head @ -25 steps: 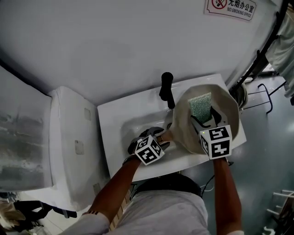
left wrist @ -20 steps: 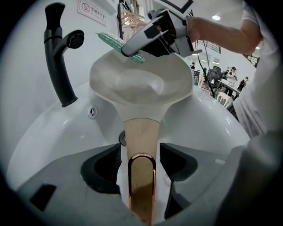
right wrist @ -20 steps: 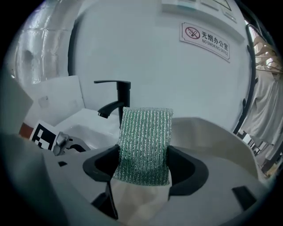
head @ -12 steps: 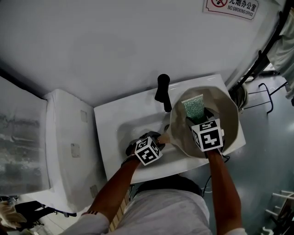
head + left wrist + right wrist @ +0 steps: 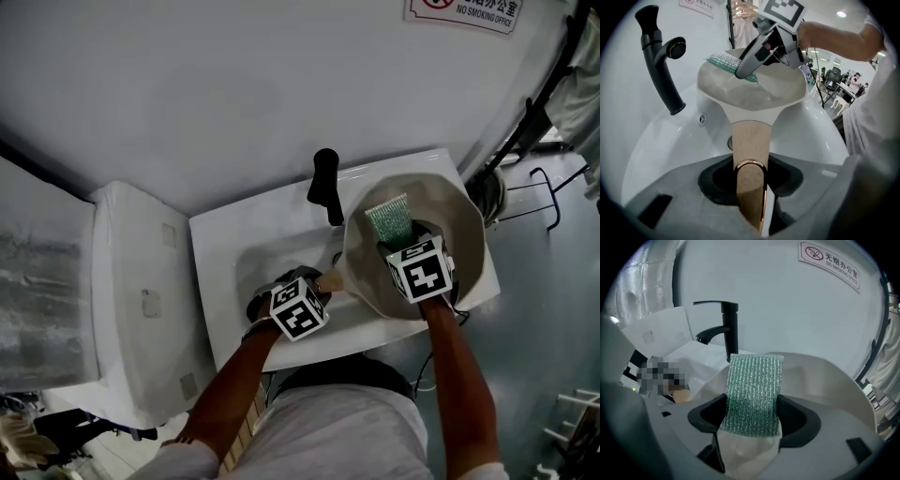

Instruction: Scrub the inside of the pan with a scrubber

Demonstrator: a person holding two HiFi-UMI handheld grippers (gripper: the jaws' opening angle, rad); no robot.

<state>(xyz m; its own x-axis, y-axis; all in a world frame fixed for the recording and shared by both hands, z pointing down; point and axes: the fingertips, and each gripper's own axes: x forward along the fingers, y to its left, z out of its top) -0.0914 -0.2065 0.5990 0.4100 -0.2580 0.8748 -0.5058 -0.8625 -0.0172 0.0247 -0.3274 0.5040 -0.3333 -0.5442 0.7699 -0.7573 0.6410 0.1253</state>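
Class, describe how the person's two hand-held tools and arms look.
The left tool and right tool have grey bodies, black inside the jaws. Each carries a white cube printed with black square markers. The forearms are bare below pale sleeves.

Faucet [image 5: 324,186] stands just left of pan [image 5: 461,234], wall [image 5: 234,94] close on far side; sink basin [image 5: 246,258] left of faucet is open.
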